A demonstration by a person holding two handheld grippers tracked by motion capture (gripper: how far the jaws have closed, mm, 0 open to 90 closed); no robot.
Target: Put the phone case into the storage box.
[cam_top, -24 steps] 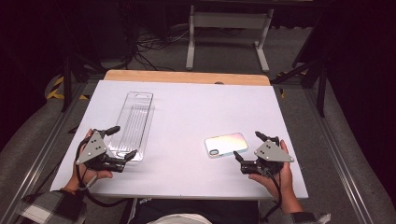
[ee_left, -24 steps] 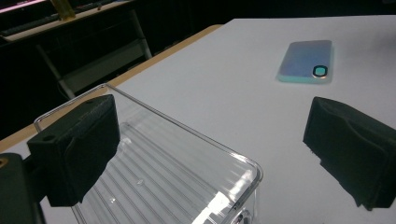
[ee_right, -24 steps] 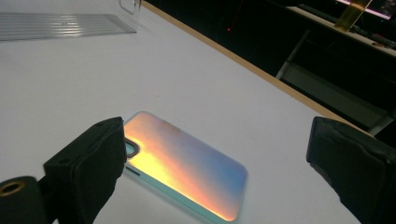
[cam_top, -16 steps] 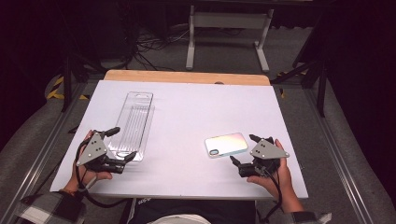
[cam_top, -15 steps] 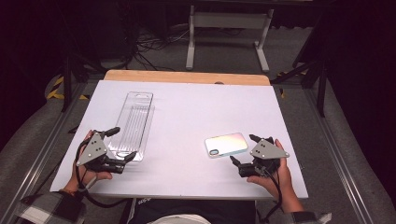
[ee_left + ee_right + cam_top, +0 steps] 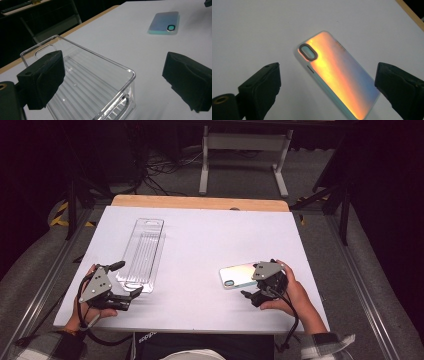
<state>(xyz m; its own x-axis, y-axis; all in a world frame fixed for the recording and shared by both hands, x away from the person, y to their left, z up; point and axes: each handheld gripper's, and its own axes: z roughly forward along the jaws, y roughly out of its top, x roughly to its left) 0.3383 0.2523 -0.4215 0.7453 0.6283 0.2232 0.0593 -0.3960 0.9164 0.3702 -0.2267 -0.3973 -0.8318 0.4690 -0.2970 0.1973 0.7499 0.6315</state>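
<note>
An iridescent phone case (image 6: 235, 276) lies back-up on the white table (image 6: 210, 235), right of centre. In the right gripper view the phone case (image 6: 339, 75) glows orange and blue, camera cut-out at its far end. My right gripper (image 6: 257, 279) hovers over its right end, open, and the right gripper (image 6: 327, 87) straddles the case without touching it. A long clear plastic tray (image 6: 142, 252) lies at the left. My left gripper (image 6: 127, 280) is open at the tray's near end. The left gripper (image 6: 115, 75) has the tray's (image 6: 82, 82) near corner between its jaws.
The table's wooden back edge (image 6: 200, 202) borders the white sheet. Behind it, on the dark floor, stand a metal frame (image 6: 245, 150) and loose cables (image 6: 165, 167). Metal rails run along both sides of the table. The phone case (image 6: 163, 22) lies far off in the left gripper view.
My right gripper has shifted left, from beside the phone case to over its right end. The left gripper, the tray and the case have not moved.
</note>
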